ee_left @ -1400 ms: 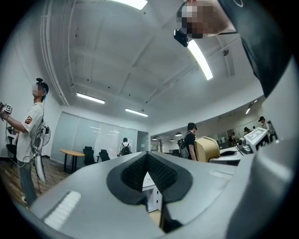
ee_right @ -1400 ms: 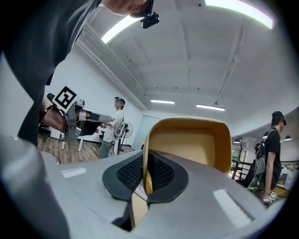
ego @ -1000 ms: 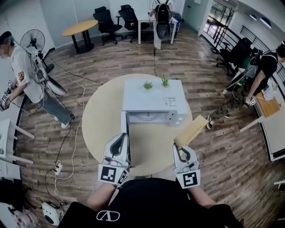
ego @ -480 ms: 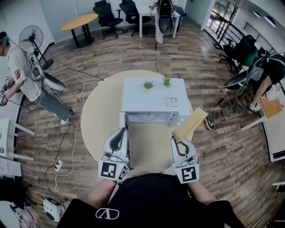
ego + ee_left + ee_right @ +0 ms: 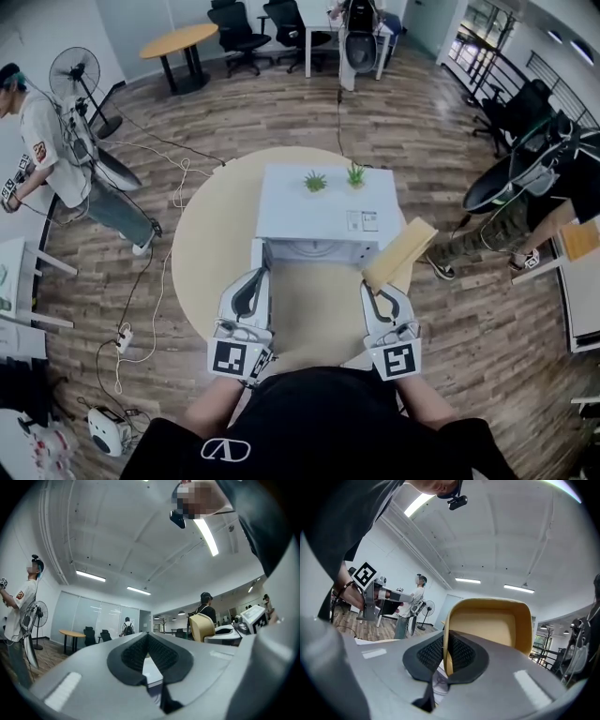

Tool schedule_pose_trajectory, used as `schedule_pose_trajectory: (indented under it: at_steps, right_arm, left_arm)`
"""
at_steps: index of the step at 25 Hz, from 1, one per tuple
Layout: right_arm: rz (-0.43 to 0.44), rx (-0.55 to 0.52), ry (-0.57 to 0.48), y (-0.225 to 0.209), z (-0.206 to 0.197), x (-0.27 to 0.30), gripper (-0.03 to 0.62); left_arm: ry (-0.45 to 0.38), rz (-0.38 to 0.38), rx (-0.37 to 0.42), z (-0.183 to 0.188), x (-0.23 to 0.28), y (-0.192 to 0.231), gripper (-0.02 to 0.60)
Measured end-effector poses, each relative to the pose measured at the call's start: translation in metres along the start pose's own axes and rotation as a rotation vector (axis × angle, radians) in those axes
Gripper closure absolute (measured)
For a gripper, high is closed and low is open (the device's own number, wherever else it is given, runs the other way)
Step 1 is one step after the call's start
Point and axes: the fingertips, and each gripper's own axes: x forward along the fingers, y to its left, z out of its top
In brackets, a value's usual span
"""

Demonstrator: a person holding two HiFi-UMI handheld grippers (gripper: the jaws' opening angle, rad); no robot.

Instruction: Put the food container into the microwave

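A white microwave (image 5: 323, 214) stands on the round table (image 5: 202, 244), its door (image 5: 259, 255) swung open to the left. My right gripper (image 5: 377, 292) is shut on the rim of a tan food container (image 5: 400, 253), held tilted above the table's right edge, to the right of the microwave's opening. In the right gripper view the food container (image 5: 492, 627) fills the space above the jaws, its wall pinched between the pads. My left gripper (image 5: 251, 286) hovers near the door's edge, shut with nothing in it; its pads (image 5: 136, 651) meet.
Two small potted plants (image 5: 315, 180) sit on the microwave's top. A person (image 5: 47, 141) stands by a fan (image 5: 77, 70) at left, another person (image 5: 534, 187) at right. Cables (image 5: 155, 281) trail on the wooden floor; office chairs and tables stand at the back.
The view has shifted slightly; both grippers stay close in front of the microwave. The container is still held at the right. The person at right has bent and moved nearer.
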Motion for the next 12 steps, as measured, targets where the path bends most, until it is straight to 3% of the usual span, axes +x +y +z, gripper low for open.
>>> schedule_pose_trajectory:
  at_steps: [6, 12]
  right_arm:
    - [0.087, -0.043, 0.016, 0.006, -0.004, 0.022, 0.582]
    - [0.279, -0.165, 0.052, 0.030, -0.020, 0.047, 0.582]
  left_arm:
    - [0.015, 0.004, -0.014, -0.010, 0.001, 0.000, 0.581]
    - [0.035, 0.014, -0.025, -0.024, 0.000, 0.000, 0.581]
